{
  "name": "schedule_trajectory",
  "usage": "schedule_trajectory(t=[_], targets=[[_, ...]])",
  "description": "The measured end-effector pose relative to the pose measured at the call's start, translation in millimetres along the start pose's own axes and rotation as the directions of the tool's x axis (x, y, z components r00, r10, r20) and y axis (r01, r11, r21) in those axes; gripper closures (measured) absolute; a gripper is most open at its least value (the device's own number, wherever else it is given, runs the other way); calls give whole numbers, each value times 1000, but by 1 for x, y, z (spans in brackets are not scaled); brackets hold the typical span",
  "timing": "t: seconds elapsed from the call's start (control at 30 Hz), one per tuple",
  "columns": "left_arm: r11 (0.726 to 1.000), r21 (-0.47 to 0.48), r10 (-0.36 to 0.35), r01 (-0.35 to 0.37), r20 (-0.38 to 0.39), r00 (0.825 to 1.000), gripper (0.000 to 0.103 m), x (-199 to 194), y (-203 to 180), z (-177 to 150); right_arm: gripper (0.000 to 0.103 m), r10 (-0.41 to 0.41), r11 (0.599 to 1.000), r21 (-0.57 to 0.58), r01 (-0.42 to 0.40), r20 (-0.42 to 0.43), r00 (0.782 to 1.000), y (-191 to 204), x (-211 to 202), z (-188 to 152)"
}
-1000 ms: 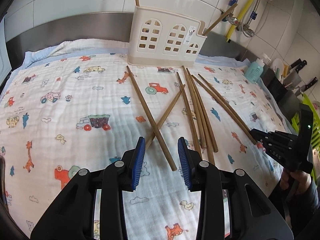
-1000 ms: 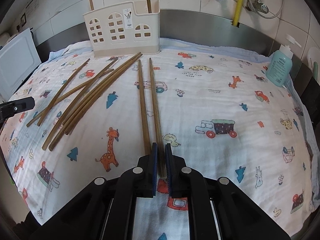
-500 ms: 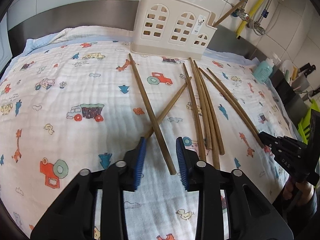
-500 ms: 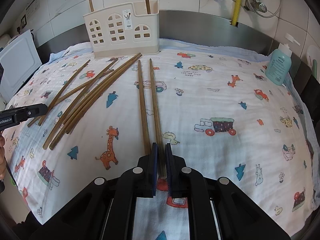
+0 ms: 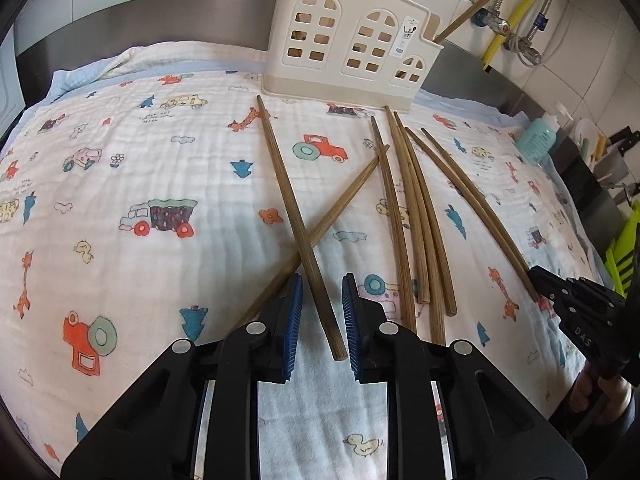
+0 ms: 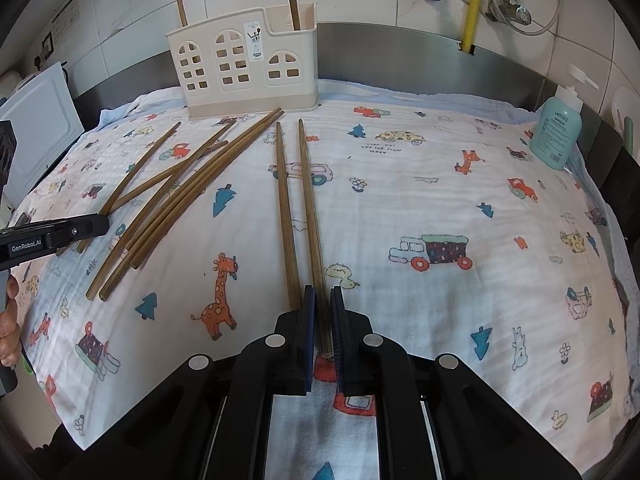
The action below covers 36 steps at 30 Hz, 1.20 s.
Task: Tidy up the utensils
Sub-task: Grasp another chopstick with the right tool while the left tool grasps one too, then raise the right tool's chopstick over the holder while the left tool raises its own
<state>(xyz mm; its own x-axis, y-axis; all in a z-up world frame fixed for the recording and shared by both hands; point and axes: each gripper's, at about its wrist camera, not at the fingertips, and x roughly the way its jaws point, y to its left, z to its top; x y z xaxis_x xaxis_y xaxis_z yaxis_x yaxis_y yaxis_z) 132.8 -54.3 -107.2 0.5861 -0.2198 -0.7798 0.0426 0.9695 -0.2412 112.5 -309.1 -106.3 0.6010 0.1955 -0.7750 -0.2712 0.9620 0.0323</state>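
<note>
Several brown chopsticks lie on the printed cloth (image 5: 160, 200) in front of a cream utensil holder (image 5: 352, 48) (image 6: 244, 68), which has two chopsticks standing in it. My left gripper (image 5: 321, 292) straddles the near end of one chopstick (image 5: 296, 216), which crosses over another (image 5: 352, 188). Its jaws are closing, and a gap still shows on both sides of the stick. My right gripper (image 6: 322, 292) is shut on the near end of a chopstick (image 6: 308, 200), which lies flat beside a parallel one (image 6: 286, 216). Each gripper also shows in the other's view: right gripper (image 5: 536, 276), left gripper (image 6: 104, 224).
A teal soap bottle (image 6: 556, 136) stands at the cloth's far right corner. A steel backsplash and tiled wall with a yellow hose (image 6: 474, 4) close off the back. A white board (image 6: 36, 128) leans at the left. Knives (image 5: 616, 148) and a green rack (image 5: 624, 248) sit past the right edge.
My left gripper has moved forward and down, so the chopstick's end now lies between its jaws, and the jaws have narrowed. The right gripper has not moved.
</note>
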Motion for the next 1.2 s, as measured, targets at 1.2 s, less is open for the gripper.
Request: schedule_trajectory(t=[1.2], targets=[[990,139,-20,-24,304,953,97,-95,15,90,97,54,993,-117,-17,314,948,33,-121,127]])
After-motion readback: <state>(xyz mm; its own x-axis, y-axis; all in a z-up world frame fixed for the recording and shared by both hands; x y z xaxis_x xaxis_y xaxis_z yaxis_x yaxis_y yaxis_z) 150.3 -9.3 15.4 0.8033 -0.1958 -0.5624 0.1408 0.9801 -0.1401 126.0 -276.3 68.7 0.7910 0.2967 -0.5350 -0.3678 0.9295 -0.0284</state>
